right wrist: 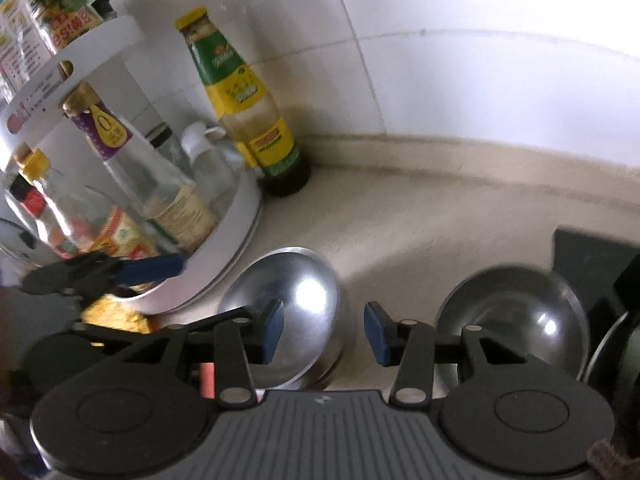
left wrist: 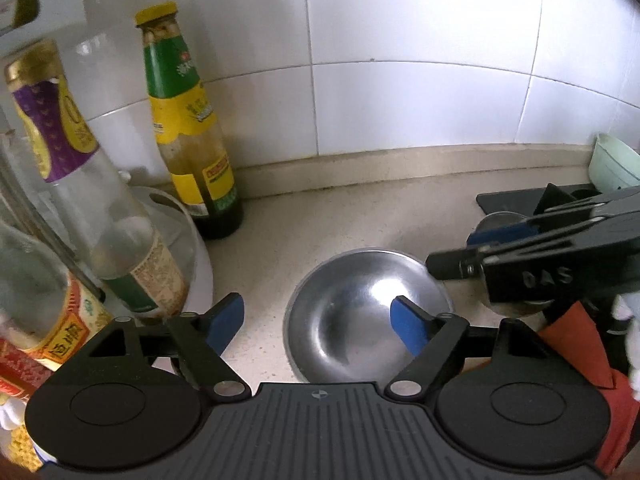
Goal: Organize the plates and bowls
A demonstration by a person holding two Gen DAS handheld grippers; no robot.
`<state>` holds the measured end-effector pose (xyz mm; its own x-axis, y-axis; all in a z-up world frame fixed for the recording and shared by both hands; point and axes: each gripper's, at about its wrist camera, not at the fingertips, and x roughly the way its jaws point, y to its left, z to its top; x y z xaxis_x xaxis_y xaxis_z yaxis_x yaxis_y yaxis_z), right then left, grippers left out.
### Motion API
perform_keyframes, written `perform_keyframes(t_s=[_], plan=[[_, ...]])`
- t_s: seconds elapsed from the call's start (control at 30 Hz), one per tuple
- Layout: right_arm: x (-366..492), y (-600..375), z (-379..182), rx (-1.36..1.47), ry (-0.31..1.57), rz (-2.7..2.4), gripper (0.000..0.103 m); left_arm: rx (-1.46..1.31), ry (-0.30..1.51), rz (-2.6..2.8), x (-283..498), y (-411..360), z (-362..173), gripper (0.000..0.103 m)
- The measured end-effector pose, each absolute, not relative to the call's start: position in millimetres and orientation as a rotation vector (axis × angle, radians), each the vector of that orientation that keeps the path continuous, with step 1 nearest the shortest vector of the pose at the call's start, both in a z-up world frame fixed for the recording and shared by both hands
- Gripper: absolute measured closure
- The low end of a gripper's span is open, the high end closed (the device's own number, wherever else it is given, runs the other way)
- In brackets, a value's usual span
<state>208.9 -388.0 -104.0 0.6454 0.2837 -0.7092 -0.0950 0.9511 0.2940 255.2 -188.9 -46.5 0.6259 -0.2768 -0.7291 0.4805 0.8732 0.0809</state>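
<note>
- Surface [left wrist: 320, 216]: pale speckled worktop against a white tiled wall; it carries all items noted below.
- White rack [right wrist: 236, 216]: two-tier round stand of bottles at the left. Only the right wrist view shows its upper tier.
- Green-labelled bottle [left wrist: 188, 132]: stands on the surface just beside the rack, behind the bowls.
- Steel bowl [left wrist: 360, 312]: upright on the surface, empty. The left gripper [left wrist: 318, 320] straddles its near-left rim, fingers spread, grasping nothing.
- Second steel bowl [right wrist: 516, 320]: seen whole only in the right wrist view, to the right of the first, near a dark tray [right wrist: 584, 256].
- Right gripper [right wrist: 324, 332]: released, over the gap between the two bowls.
- Judgement: nesting appears to be the step in hand. Seat one finger inside the wall and one outside before clenching, then lift level; polished steel may slip.
- Pale green bowl [left wrist: 612, 160]: visible only in the left wrist view, far right.
</note>
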Motion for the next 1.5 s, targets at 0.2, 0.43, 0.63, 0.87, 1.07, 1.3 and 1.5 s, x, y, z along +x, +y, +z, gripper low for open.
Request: perform_keyframes(t_s=[0.2,0.43,0.63,0.87,1.07,1.3,1.5], plan=[[223.4,-384.2,-127.5,0.202,0.876,0.168,0.062,0.275,0.799,-0.421,258.2,-184.7,-52.2,0.018],[227.6,-384.7,-134.0,0.222,0.894,0.195,0.062,0.271,0.804,-0.433,260.8,-188.3,-52.2,0.017],[197.8,-403.5,-100.9,0.254,0.814,0.196,0.062,0.311,0.766,-0.497,251.4,-213.2,-44.7,0.014],[154.8,-448.7,-84.9,0.340,0.778,0.101,0.055,0.387,0.725,-0.591,233.4,-254.7,-36.2,0.006],[133.7,-481.7,-93.7,0.411,0.792,0.014,0.052,0.444,0.713,-0.650,232.6,-284.4,-43.9,0.001],[134.1,-501.9,-110.4,0.464,0.819,-0.037,0.051,0.491,0.749,-0.691,250.6,-310.8,-60.3,0.001],[149.2,-518.8,-120.6,0.502,0.831,-0.050,0.051,0.483,0.795,-0.710,274.4,-329.0,-75.0,0.003]])
